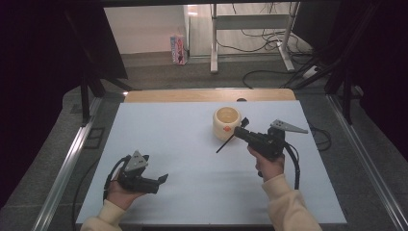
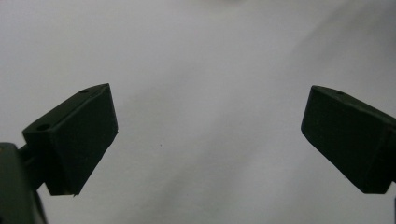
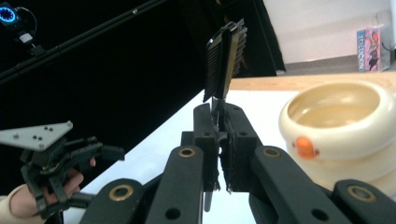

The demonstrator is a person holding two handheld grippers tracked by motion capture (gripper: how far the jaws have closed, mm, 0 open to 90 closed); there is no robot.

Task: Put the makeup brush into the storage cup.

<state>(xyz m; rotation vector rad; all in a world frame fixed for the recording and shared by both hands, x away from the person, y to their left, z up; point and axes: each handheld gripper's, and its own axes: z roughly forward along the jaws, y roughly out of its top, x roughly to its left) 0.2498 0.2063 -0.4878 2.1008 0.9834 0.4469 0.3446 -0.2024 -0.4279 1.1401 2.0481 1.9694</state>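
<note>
A cream ring-shaped pot with an orange spot stands at the far middle of the white table; it is near right in the right gripper view. My right gripper is shut on the thin handle of a black brush. The bristled head sticks up past the jaws, just beside the pot, and the handle's tail points down-left toward the table. My left gripper rests low at the near left, jaws wide apart with nothing between them; it is also at the left of the right gripper view.
A wooden strip runs along the table's far edge. Metal rails flank both sides. Beyond, on the floor, are a small printed box, desk legs and loose cables.
</note>
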